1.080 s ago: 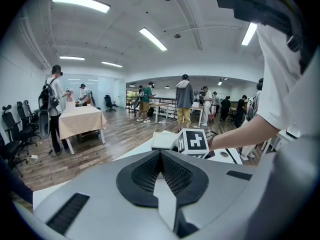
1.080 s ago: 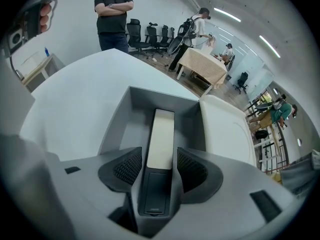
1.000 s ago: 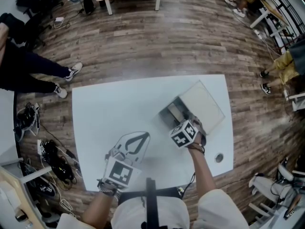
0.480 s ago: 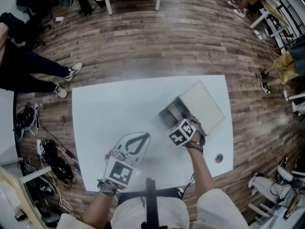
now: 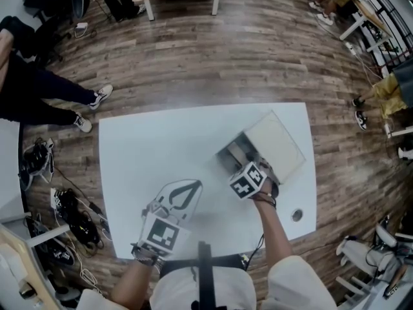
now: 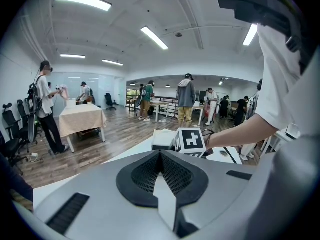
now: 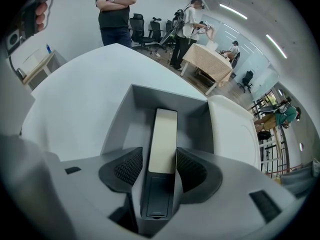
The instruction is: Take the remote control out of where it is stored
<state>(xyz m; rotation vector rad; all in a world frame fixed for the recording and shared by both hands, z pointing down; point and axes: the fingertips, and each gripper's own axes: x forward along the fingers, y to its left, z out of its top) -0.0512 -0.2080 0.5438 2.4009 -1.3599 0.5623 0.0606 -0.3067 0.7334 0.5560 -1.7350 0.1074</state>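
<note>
We find the right gripper (image 7: 161, 165) clenched on the slim cream-and-black plastic remote control (image 7: 163, 134), its pads pressing both long sides near the dark end. The remote control's far end lies inside the open grey rectangular storage box (image 7: 131, 115), at the 3 o'clock side of the white rectangular table (image 5: 148, 147). The left gripper (image 6: 161, 159), jaws pressed together on nothing, sits at 7 o'clock from the box.

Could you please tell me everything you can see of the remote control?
The remote control is a long, slim bar, cream along its far half and dark grey nearer, with a panel like a battery cover facing up. It reaches lengthwise into the grey drawer, and the right gripper pinches its sides.
</note>
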